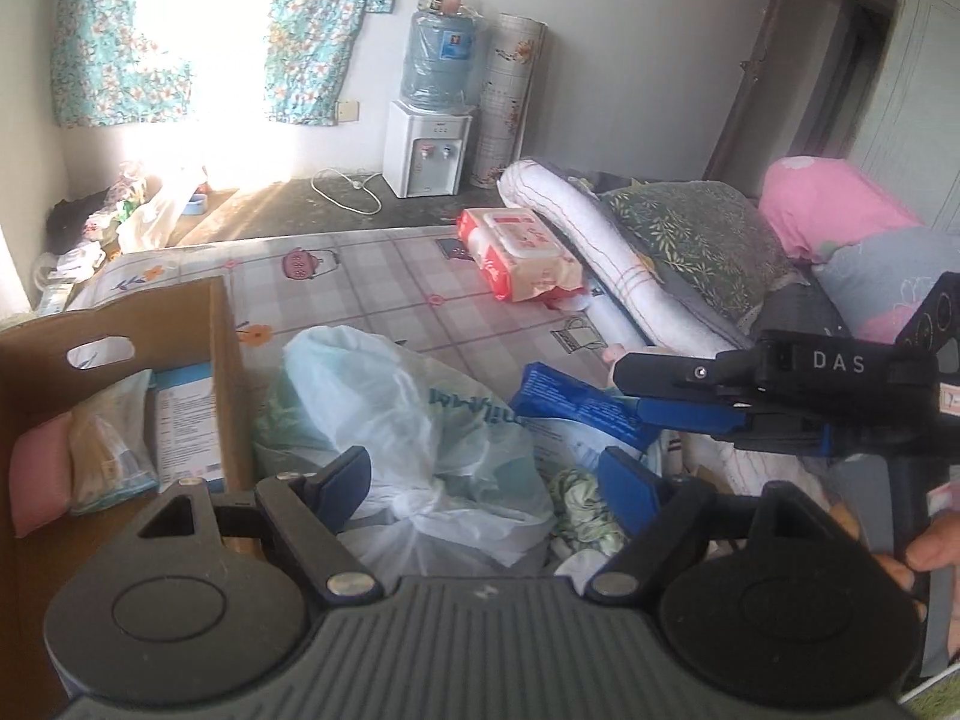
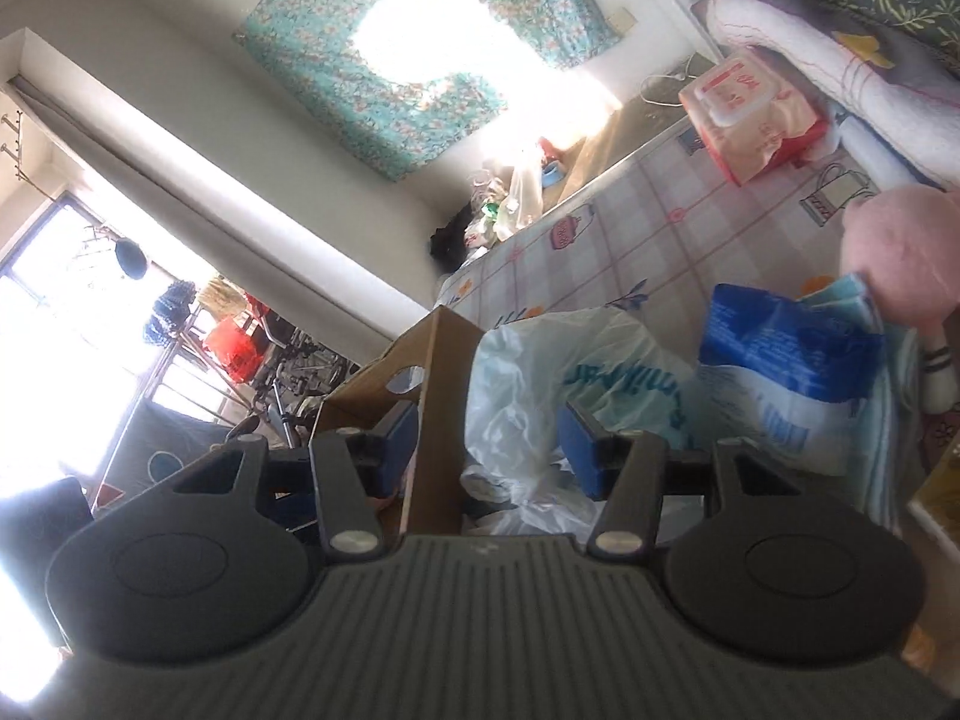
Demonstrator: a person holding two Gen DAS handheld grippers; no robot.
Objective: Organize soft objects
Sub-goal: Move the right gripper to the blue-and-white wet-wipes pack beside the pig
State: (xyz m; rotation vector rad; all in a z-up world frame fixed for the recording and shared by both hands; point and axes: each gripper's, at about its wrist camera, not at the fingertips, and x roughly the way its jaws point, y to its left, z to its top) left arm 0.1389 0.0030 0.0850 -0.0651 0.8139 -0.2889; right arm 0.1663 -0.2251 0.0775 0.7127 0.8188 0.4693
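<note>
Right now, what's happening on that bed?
A person is sorting soft items on a patterned mattress with two handheld grippers. The left gripper is open, hovering over a tied white plastic bag beside a cardboard box that already holds a few soft packs. The right gripper reaches in from the right with its jaws open near a blue-and-white pack; it grips nothing. A wet wipes pack lies farther back.

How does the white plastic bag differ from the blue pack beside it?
The white plastic bag is translucent, bulging and knotted shut; the blue pack is opaque, flatter and covered in print. The bag lies against the cardboard box, the pack farther right. Both rest on the checked sheet.
</note>
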